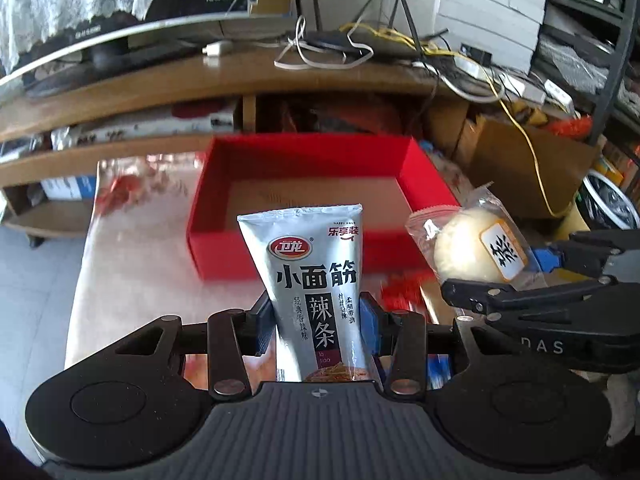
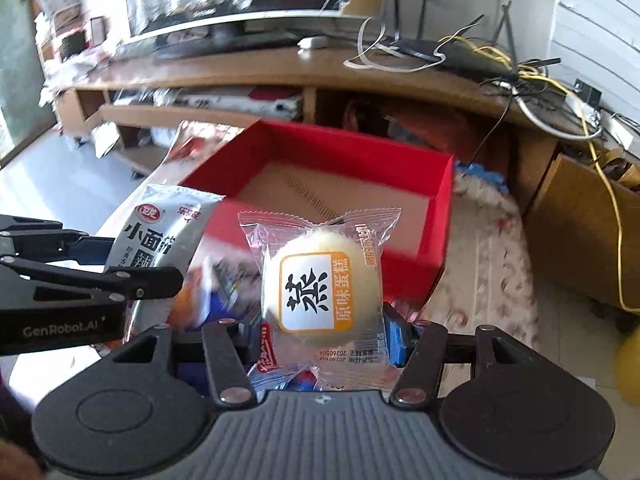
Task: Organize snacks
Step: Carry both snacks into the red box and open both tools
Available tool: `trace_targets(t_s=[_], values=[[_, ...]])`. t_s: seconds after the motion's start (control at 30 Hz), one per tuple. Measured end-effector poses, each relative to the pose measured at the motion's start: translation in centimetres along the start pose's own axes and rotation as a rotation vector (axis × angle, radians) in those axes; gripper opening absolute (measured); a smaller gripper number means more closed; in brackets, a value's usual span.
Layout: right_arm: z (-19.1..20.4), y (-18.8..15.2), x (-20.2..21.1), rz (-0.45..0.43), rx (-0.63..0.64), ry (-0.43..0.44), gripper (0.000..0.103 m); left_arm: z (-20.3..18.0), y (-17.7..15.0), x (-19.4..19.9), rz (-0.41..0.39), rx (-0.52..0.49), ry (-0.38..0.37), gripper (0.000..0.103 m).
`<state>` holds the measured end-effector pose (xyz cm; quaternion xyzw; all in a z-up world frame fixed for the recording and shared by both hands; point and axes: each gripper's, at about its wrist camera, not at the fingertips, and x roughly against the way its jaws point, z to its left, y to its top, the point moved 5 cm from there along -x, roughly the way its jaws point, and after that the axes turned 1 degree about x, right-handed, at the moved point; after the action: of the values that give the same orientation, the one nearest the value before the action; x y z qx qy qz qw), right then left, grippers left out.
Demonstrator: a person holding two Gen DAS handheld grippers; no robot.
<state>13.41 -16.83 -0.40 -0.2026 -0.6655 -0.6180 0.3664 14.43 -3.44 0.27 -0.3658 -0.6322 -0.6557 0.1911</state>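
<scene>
Now | left gripper (image 1: 318, 320) jaws pinch silver pouch (image 1: 312, 280) low, held upright: light, slippery foil | right gripper (image 2: 320, 332) jaws clamp wrapped cake (image 2: 320, 280): soft, squashable, hold gently | both in the air near red box (image 1: 424, 176).

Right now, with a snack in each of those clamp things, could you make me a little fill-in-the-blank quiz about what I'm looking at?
1. The left gripper is shut on a silver packet printed with large ____ characters.
2. The right gripper holds a round cake sealed in a ____ wrapper.
3. Beyond both snacks lies an open box whose walls are ____.
4. The floor of that box looks ____.

Missing words: black; clear; red; empty
</scene>
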Motion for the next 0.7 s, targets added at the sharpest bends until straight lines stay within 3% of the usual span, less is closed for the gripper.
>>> trace_targets(t_s=[0.3,0.7], values=[[-3.1,5.4,-3.8,-0.025,-0.047,-0.060,0.053,0.2,4.9,-4.7,-0.034,-0.029,0.028,0.051],[-4.3,8.2,-9.2,0.012,-0.031,-0.091,0.053,1.4,7.6,-9.2,-0.026,-0.041,0.086,0.051]])
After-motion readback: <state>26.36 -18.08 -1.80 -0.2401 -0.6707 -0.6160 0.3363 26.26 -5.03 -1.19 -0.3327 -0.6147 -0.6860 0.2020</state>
